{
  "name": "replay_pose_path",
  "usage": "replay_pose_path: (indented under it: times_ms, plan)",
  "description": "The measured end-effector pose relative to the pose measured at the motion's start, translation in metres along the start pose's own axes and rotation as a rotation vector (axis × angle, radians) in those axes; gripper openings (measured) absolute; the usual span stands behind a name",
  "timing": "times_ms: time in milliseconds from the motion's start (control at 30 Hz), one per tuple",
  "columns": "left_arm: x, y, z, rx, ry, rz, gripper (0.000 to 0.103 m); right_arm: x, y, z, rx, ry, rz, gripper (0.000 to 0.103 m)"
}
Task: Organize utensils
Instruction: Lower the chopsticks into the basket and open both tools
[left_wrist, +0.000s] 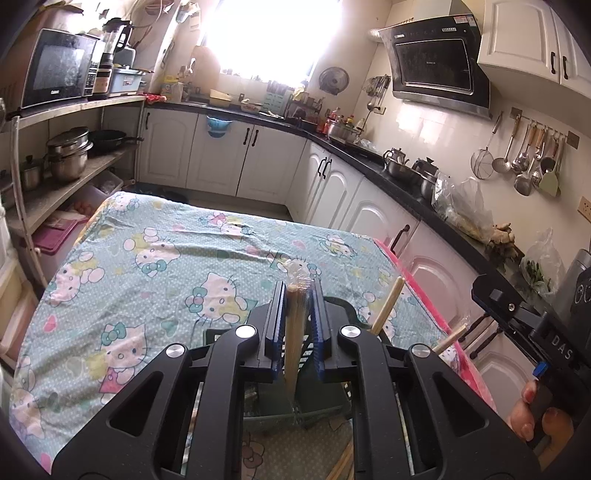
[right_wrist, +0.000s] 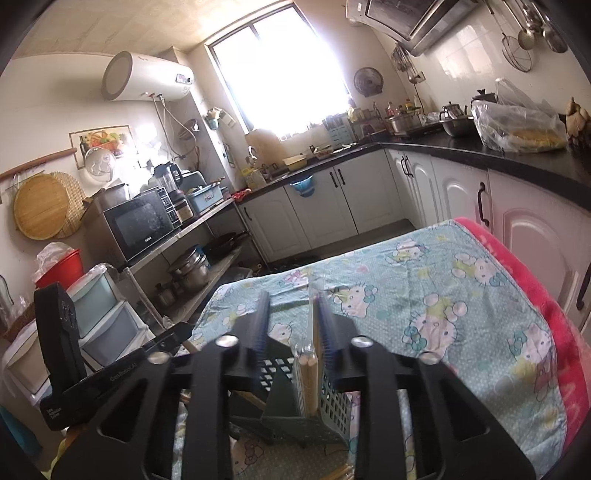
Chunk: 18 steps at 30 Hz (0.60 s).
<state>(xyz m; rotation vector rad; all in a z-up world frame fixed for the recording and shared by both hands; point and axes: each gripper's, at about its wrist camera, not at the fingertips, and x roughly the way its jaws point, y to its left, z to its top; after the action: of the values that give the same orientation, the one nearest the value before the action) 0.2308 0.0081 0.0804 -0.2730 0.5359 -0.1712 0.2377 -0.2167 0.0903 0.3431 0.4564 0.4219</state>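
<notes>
— While both of us hang over the green basket (left_wrist: 334, 397), what do you hold, left?

— Wrapped chopsticks (left_wrist: 294, 332). As the left gripper (left_wrist: 298, 325), I have my blue pads closed on them. Long axis upright, lower ends down in the basket, wrapper top toward the far side of the cloth-covered table (left_wrist: 166, 258).

— Right gripper (right_wrist: 291, 325) here. My jaws stand parted, no earlier view to compare. A second wrapped bundle (right_wrist: 309, 369) stands upright against my right pad, ends in the basket's right compartment.
</notes>
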Motion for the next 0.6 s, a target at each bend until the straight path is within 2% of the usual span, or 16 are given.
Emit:
replay_pose_path:
  times_ms: [67, 200, 300, 433, 600]
  plan:
    - [-0.001, 0.001, -0.001, -0.003, -0.001, 0.000, 0.018, -0.002, 0.000, -0.003, -0.002, 0.005, 0.002, 0.036]
    - [-0.005, 0.002, -0.003, -0.006, -0.008, 0.000, 0.039, -0.005, -0.001, -0.009, -0.002, 0.009, -0.004, 0.042]
    - [-0.008, 0.004, -0.005, -0.014, -0.007, -0.004, 0.047, -0.006, -0.003, -0.012, 0.002, 0.012, -0.011, 0.043]
    - [-0.013, 0.008, -0.007, -0.030, -0.012, -0.022, 0.067, -0.009, -0.005, -0.016, 0.005, 0.010, -0.020, 0.049]
    - [-0.022, 0.010, -0.009, -0.039, -0.023, -0.029, 0.081, -0.013, -0.007, -0.020, 0.007, 0.012, -0.033, 0.054]
